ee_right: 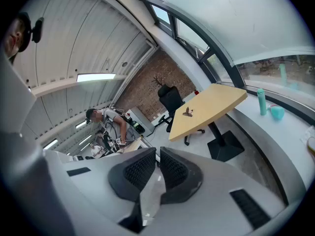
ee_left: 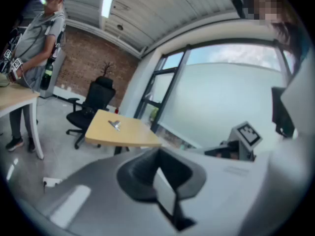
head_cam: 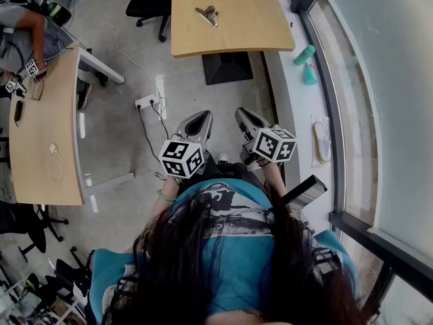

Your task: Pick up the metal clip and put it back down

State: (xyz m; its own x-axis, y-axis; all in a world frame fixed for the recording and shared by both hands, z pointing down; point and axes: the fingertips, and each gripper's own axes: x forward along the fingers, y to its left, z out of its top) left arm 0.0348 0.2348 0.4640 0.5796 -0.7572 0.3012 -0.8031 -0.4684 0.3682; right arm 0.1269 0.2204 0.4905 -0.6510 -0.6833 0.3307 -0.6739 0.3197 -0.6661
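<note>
The clip (head_cam: 207, 15) lies well inside the table's (head_cam: 260, 36) edges. The left gripper (head_cam: 200, 118) and right gripper (head_cam: 244, 115) are well short of it over open floor (head_cam: 115, 144), both closed and empty.

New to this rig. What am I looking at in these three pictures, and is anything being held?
No robot: a person holds a two-jaw gripper in each hand, each carrying a marker cube. The top-down picture comes from a camera on the person's head; the other two come from cameras riding on the left gripper and right gripper, looking along their jaws. Ahead stands a wooden table with a metal clip lying on it. Both grippers are well short of it, jaws closed, holding nothing.
</note>
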